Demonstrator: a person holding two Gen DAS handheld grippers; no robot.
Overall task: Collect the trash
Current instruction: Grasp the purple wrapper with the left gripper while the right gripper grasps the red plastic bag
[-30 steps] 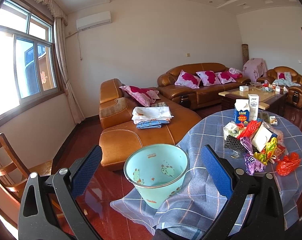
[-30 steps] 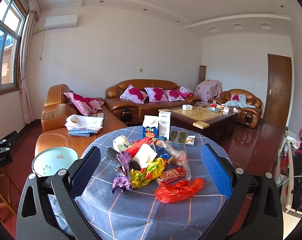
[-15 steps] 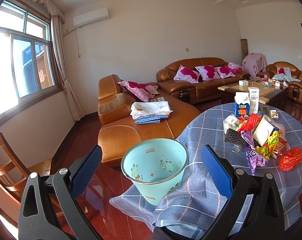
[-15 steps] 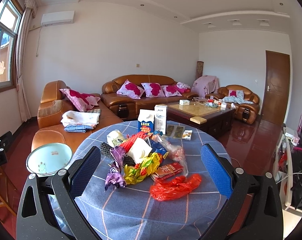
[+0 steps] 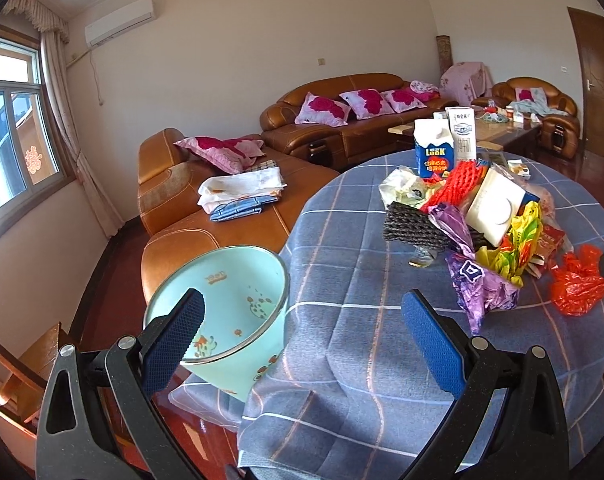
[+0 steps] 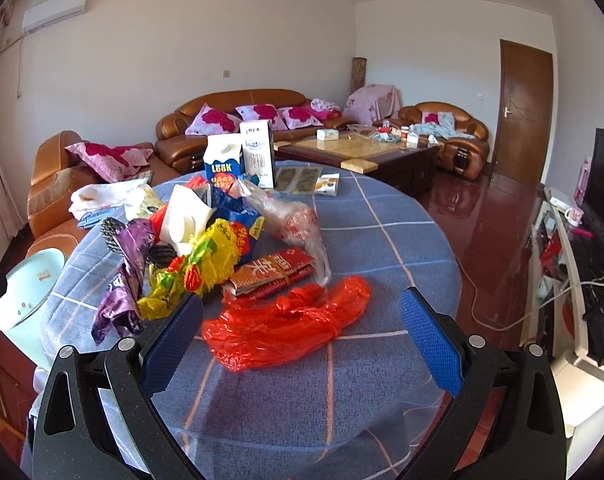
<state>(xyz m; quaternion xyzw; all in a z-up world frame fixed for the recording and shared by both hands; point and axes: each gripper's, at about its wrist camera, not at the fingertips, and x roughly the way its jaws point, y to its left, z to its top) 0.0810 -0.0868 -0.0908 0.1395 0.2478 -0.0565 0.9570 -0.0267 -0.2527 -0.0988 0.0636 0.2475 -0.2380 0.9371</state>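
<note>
Red plastic bag [image 6: 286, 326] and wrappers litter our table [image 6: 382, 240]; bin [image 5: 222, 304] at its left edge looks empty; both grippers [image 5: 302, 338] [image 6: 302, 330] gape, holding nothing.

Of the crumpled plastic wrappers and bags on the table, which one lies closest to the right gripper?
The red plastic bag, lying flat just ahead of the open right gripper. The purple wrapper and yellow wrapper sit farther left in the pile.

Left gripper [image 5: 302, 336] and right gripper [image 6: 302, 332] agape (both empty)
</note>
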